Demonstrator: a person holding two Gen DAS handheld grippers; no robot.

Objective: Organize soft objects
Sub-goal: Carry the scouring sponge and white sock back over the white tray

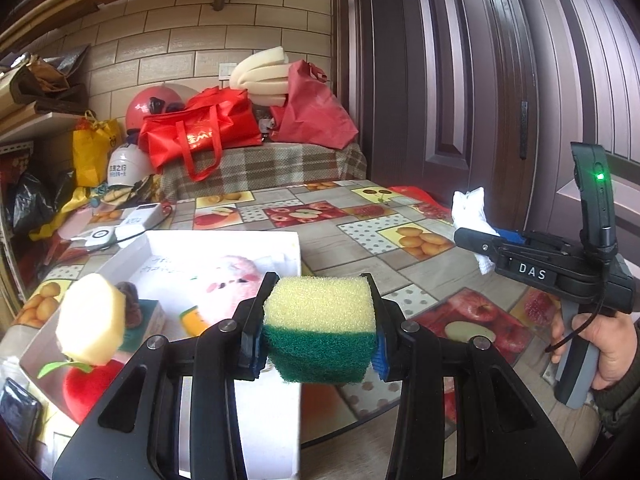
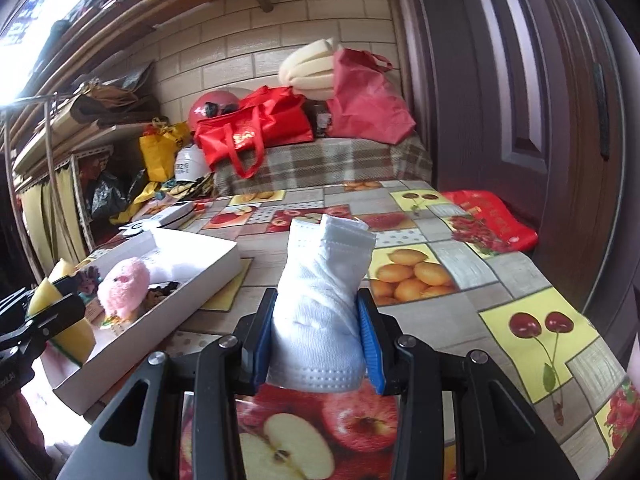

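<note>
Leftmost, shallow white cardboard box (image 2: 176, 280) on fruit-print table (image 2: 460, 296), pink plush toy (image 2: 122, 290) inside. Left tool (image 1: 319, 330) clamped on yellow-green scouring sponge (image 1: 320, 326) by the box's right edge. Right tool (image 2: 318, 342) pinching folded white face mask (image 2: 324, 300) above table, well right of box.

Soft, even daylight; the source is a blown-out window (image 2: 24, 28) at upper left in the right wrist view. White box (image 1: 224, 252) interior overexposed, glossy bench (image 2: 472, 280) shows mild sheen. Strong fisheye bending and dark vignetted corners; focus mostly sharp.
</note>
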